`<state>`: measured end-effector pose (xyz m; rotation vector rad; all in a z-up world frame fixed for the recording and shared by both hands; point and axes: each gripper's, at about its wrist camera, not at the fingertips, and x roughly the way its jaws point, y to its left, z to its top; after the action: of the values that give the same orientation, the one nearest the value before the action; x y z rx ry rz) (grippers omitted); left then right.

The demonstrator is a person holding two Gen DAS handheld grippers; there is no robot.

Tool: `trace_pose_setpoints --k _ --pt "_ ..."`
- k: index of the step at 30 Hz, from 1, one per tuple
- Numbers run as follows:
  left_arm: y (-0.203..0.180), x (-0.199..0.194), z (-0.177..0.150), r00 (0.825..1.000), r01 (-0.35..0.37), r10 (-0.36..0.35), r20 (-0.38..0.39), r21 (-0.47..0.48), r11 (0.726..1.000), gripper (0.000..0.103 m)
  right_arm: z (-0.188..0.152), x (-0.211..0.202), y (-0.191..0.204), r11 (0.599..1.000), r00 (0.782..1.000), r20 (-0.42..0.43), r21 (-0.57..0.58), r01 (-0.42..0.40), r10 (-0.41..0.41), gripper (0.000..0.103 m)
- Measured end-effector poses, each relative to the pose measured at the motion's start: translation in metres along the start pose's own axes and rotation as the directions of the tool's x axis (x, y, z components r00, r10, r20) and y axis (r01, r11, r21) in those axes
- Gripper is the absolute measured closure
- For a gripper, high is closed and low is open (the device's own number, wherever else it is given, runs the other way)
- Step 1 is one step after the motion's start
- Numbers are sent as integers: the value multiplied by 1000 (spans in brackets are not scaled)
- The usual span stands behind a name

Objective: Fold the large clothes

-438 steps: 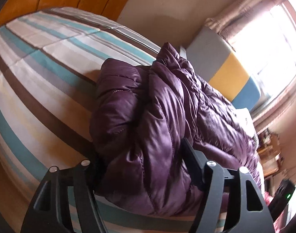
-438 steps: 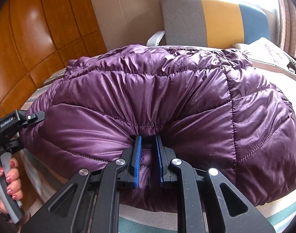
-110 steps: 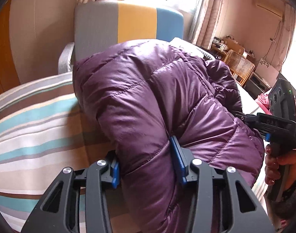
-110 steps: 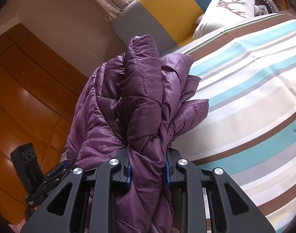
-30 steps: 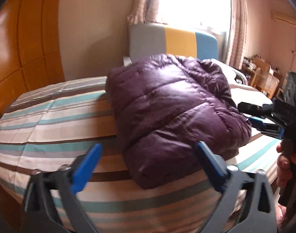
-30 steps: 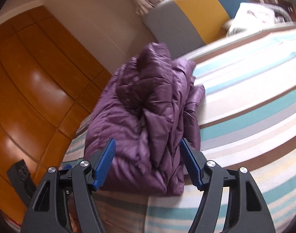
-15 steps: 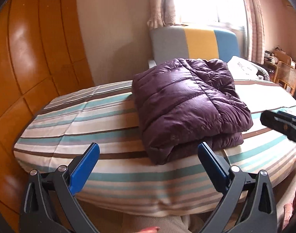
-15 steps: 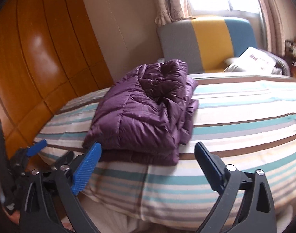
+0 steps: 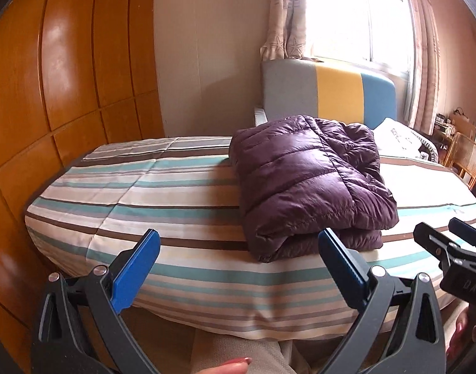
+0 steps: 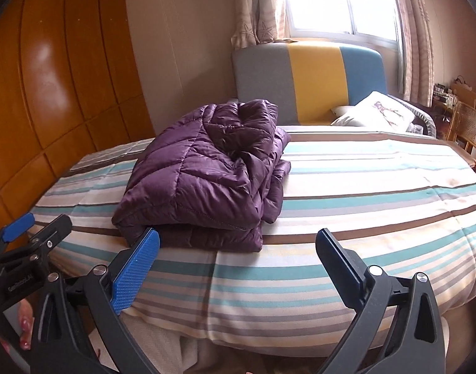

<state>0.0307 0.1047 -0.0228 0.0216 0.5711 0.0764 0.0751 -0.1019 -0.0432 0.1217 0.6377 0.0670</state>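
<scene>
A purple quilted down jacket (image 9: 309, 180) lies folded in a thick bundle on the striped bed; it also shows in the right wrist view (image 10: 206, 174). My left gripper (image 9: 238, 249) is open and empty, held back from the bed's near edge, with the jacket ahead and slightly right. My right gripper (image 10: 238, 246) is open and empty, also back from the bed, with the jacket ahead to the left. The right gripper's tips show at the right edge of the left wrist view (image 9: 449, 243). The left gripper's tips show at the left edge of the right wrist view (image 10: 29, 227).
The bed (image 9: 144, 193) has a striped cover in teal, brown and cream. A grey, yellow and blue headboard (image 10: 306, 74) and a white pillow (image 10: 375, 110) are at the far end. Wooden panelling (image 9: 50, 93) runs along the left. A cane chair (image 10: 465, 127) stands at the right.
Both grippers have pulled further back from the bed, so the jacket looks smaller. The jacket lies still where it was let go.
</scene>
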Motion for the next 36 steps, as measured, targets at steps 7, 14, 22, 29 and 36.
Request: trace_pose_setpoints --k 7,14,22,29,36 --pt "-1 0 0 1000 5 -5 -1 0 1000 2 1 -1 2 1000 1000 3 -1 -9 9 3" --pt "-2 2 -1 1000 12 -12 -10 -2 1000 2 1 -2 1 1000 1000 1 -1 -8 8 3" --pt "-2 2 -2 1000 13 -14 -16 -5 1000 2 1 -1 3 1000 1000 -7 -2 -9 9 3" --pt "-1 3 -3 1000 17 -18 -20 -7 1000 2 0 -1 4 1000 1000 -4 -3 -9 9 3" --pt "0 4 -4 1000 17 -17 -23 -6 1000 2 0 0 5 1000 1000 -9 -5 -11 11 3"
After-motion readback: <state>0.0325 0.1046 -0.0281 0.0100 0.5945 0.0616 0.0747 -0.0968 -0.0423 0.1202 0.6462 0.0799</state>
